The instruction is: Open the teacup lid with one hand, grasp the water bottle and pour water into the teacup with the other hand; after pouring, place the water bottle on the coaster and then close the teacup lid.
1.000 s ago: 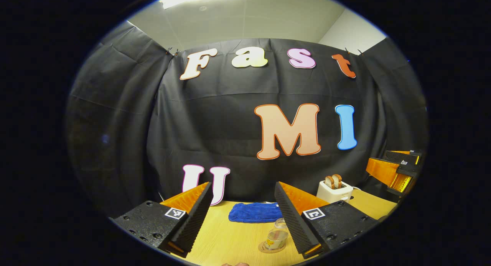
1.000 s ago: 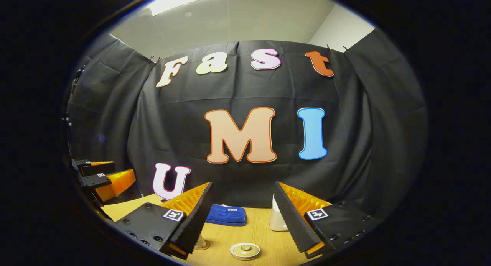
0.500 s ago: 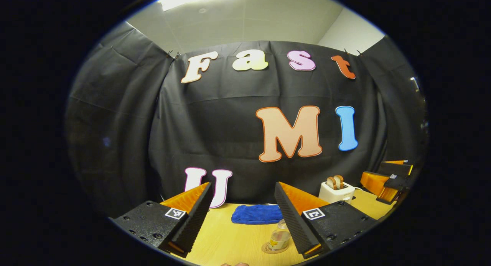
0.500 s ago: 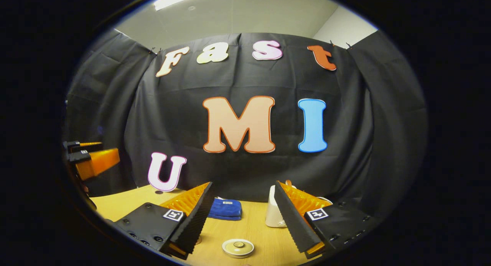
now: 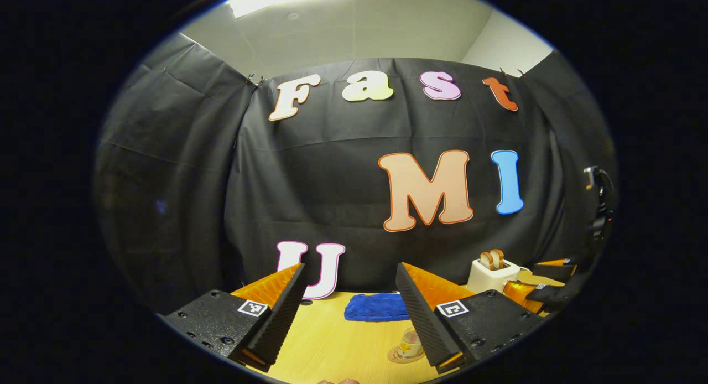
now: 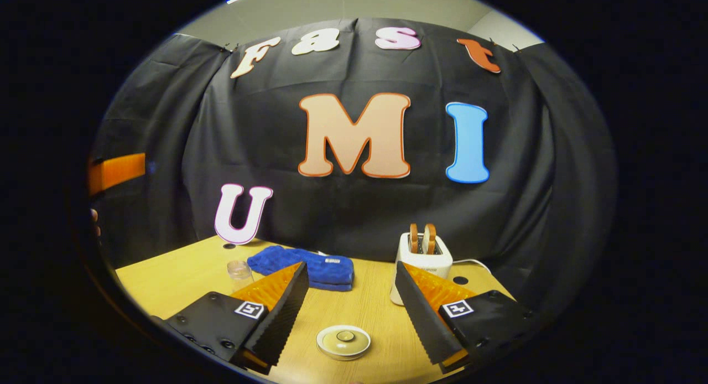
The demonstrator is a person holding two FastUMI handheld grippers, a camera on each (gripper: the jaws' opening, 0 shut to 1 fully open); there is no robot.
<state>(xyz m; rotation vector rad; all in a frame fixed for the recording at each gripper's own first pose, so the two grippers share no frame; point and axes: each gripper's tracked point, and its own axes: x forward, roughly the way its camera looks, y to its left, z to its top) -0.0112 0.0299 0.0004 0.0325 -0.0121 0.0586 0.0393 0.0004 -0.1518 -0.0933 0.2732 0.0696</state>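
A small clear water bottle [image 5: 410,346] stands on a round coaster [image 5: 399,357] on the wooden table, just left of my left gripper's right finger, which hides part of it. My left gripper [image 5: 349,265] is open and holds nothing. In the right gripper view the bottle's clear top [image 6: 239,270] peeks out behind the left finger. A round cream teacup lid [image 6: 343,341] with a small knob lies low between the fingers of my right gripper [image 6: 350,263], which is open above it with nothing held. The cup under the lid is hidden. The right gripper [image 5: 545,291] also hovers at the table's right.
A folded blue towel [image 5: 376,307] [image 6: 310,268] lies at the back of the table [image 6: 182,268] near the black cloth. A white toaster [image 6: 423,259] [image 5: 494,273] with two slices of bread stands at the back right. The left gripper [image 6: 116,171] and a hand [image 6: 95,223] are at the far left.
The right gripper has tipped downward, so more of the table, the toaster and the lid come into view. In the left gripper view it has sunk lower at the right. The left gripper shifted slightly.
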